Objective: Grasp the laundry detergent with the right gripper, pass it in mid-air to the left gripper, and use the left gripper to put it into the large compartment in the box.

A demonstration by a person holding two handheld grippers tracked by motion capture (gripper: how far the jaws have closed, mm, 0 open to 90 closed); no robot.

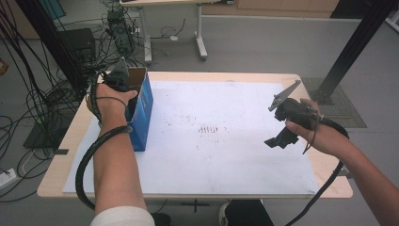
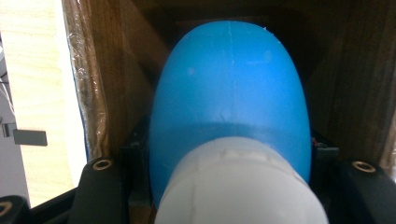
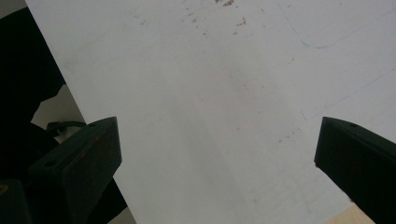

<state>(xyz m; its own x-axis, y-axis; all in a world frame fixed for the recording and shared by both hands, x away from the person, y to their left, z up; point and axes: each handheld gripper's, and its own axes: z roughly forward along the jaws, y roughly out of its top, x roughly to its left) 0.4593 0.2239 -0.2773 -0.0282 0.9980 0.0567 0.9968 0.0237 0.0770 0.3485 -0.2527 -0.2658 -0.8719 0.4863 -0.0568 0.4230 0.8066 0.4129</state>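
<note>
The left hand-held gripper [image 1: 118, 77] is down inside the open top of the blue box [image 1: 142, 110] at the far left of the desk [image 1: 56, 165], its jaws clamped on a blue bottle with a white cap [image 2: 231, 107], so the bottle is either nearly stowed or just being lifted out, and it has not been let go. The right hand-held gripper [image 1: 275, 141] hovers spread wide and empty over the white sheet [image 1: 226, 141] at the right; I count one box, one bottle, one sheet, two grippers
</note>
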